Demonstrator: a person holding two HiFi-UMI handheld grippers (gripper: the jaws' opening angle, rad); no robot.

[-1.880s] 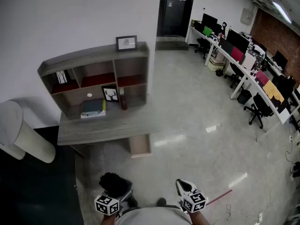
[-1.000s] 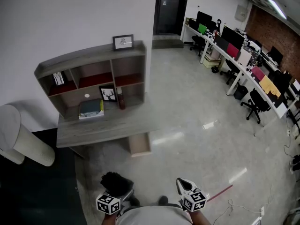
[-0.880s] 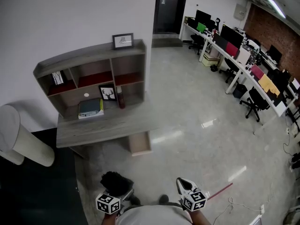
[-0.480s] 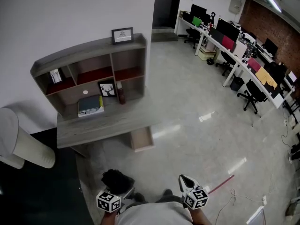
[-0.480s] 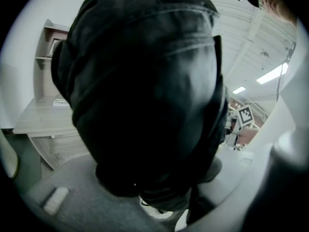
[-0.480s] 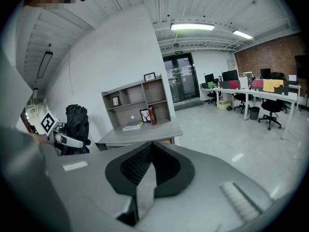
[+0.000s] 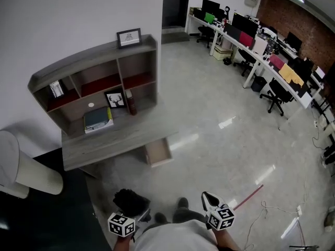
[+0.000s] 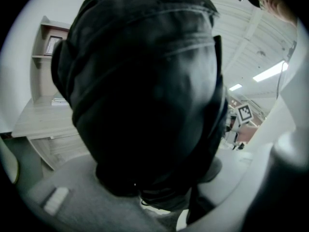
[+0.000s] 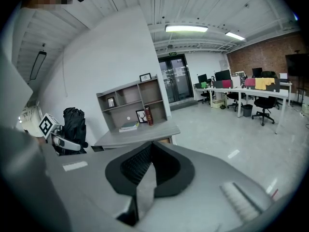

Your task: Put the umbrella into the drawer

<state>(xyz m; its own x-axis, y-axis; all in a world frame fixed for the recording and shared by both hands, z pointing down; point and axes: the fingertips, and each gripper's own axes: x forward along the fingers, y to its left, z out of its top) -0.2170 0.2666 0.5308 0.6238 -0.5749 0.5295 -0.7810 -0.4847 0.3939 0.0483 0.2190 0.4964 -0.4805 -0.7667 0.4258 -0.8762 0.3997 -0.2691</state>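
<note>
Holding the umbrella point(image 7: 130, 201) in the left claw point(image 7: 136, 214): jaws set wide and clamped on the black folded bundle, which fills nearly the whole left gripper view and sticks out past the tips

Right claw point(image 7: 208, 198): jaws closed together, nothing between them, level with the left claw and well apart from it

Both claws low at the person's waist, shoes point(image 7: 181, 204) on the grey floor point(image 7: 209, 140) just ahead of them

Red stick point(image 7: 248, 196) lies on the floor just right of the right claw

Drawer point(image 7: 158, 151) is ahead of both claws, between their lines, well apart from the umbrella. It's pulled out from under the front edge of the bench point(image 7: 112, 143), inside looks bare

White cylinder point(image 7: 29, 169) stands off to the left of the left claw, beside the bench end

On the bench beyond the drawer: shelf unit point(image 7: 78, 67) at the back edge. In front of its lower bays a flat stack of books point(image 7: 97, 119), a small framed picture point(image 7: 115, 99) leaning upright, and a dark red upright item point(image 7: 131, 103), book or bottle, can't tell

Second picture frame point(image 7: 129, 36) on top of the shelf unit, right end

Farthest out, ahead and right of the right claw: dark doorway point(image 7: 172, 4) and a row of office desks point(image 7: 246, 48) with monitors and chairs
</note>
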